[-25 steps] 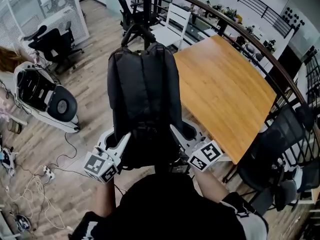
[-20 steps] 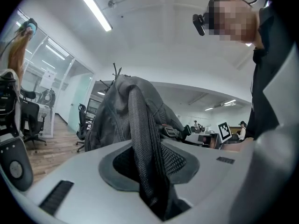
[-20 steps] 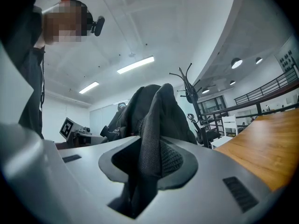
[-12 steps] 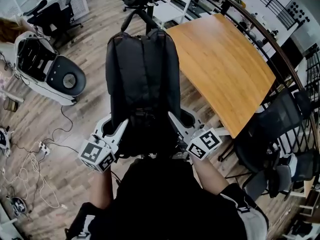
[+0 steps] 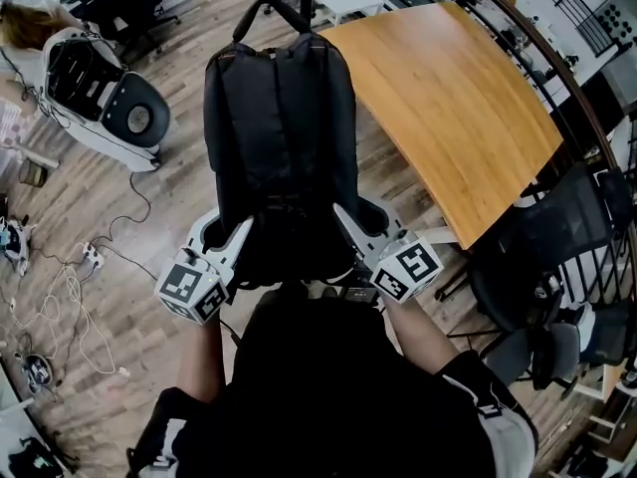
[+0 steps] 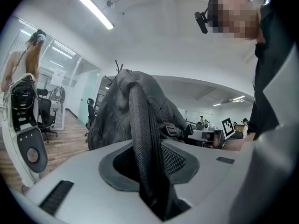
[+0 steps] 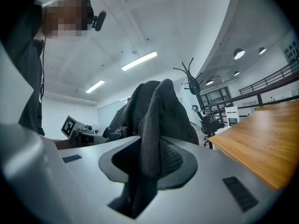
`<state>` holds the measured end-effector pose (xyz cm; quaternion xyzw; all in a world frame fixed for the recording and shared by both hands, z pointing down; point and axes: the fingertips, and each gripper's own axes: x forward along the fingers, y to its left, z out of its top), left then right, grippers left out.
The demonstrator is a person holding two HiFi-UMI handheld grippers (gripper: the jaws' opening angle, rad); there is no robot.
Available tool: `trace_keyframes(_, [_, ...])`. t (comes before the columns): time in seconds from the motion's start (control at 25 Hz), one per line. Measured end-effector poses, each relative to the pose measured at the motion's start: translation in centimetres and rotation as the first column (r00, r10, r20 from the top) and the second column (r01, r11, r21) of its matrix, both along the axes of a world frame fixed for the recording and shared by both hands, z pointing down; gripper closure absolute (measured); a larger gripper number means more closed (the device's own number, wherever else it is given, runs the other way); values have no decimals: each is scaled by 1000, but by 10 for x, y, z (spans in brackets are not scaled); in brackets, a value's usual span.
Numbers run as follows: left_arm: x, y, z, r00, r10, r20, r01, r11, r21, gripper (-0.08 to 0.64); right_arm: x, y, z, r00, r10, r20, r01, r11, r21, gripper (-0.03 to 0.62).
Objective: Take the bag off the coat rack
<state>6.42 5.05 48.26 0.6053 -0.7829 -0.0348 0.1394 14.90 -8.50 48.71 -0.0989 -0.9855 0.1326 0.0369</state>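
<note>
Left gripper (image 5: 237, 252) is clamped on the bag's (image 5: 281, 127) left strap (image 6: 142, 143). Right gripper (image 5: 350, 235) is clamped on the right strap (image 7: 152, 139). The rack (image 7: 192, 80) stands just behind the bag.

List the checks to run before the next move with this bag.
1. Left gripper shut on a shoulder strap: ok.
2. Right gripper shut on the other strap: ok.
3. Grippers roughly level, one on each side of the bag: ok.
4. Top handle free of the coat rack: cannot tell, as no view shows the hook.
5. Bag clear of the table on its right: cannot tell from above.
</note>
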Motion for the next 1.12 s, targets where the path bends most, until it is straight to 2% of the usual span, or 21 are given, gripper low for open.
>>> trace_keyframes(0.44, [67,0,11,999,-13,-37,12,999,-40,437,64,-1,8,999,-31,-12,31,999,12,471])
trace_keyframes(0.84, [81,-3,13,998,3,-61,-8,998,-70,437,74,-2,12,1000,-28,-5,28,1000,13,471])
trace_keyframes(1.12, [76,-2,7,996,47,-71,-51,997,-51,437,68,0,4,1000,6,-2,-6,999,46,471])
